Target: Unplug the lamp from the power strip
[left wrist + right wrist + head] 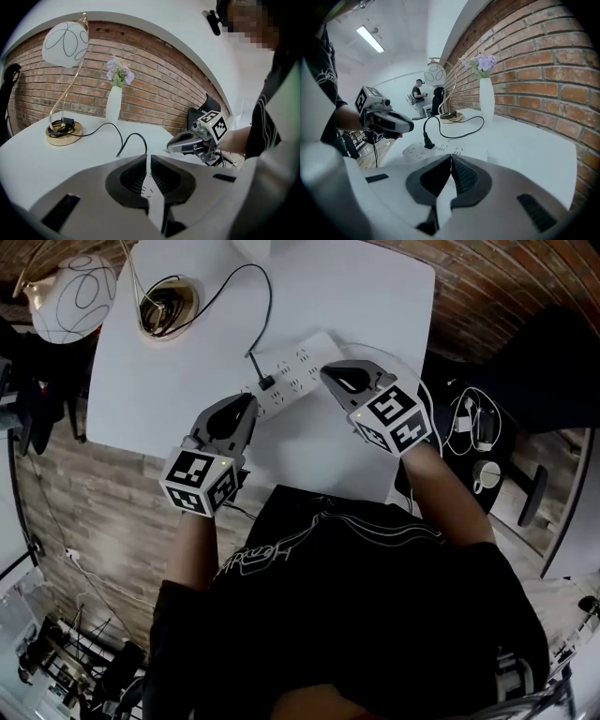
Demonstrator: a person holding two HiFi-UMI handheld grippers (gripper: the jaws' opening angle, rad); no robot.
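Table (187,399): white, set against a brick wall (159,84); it carries every item listed below.
Power strip (298,371): white, lies flat and slantwise near the table edge closest to the person, between the two grippers.
Plug (266,383): black, stands upright in a socket toward the left end of the power strip; it is seated, not withdrawn.
Cord (270,306): black, rises from the plug, arches over the table top and runs to the lamp base.
Lamp (65,42): white globe shade on a curved gold stem; its round gold base (169,304) rests at the far left corner of the table, well apart from the power strip.
Vase (114,104): white, upright by the wall, holds purple flowers (118,72).
Left gripper (148,157): jaws fully together with nothing between them; the tips point at the left end of the power strip, just beside the plug.
Right gripper (451,157): jaws fully together with nothing between them; the tips sit over the right part of the power strip. Contact with the strip cannot be determined.
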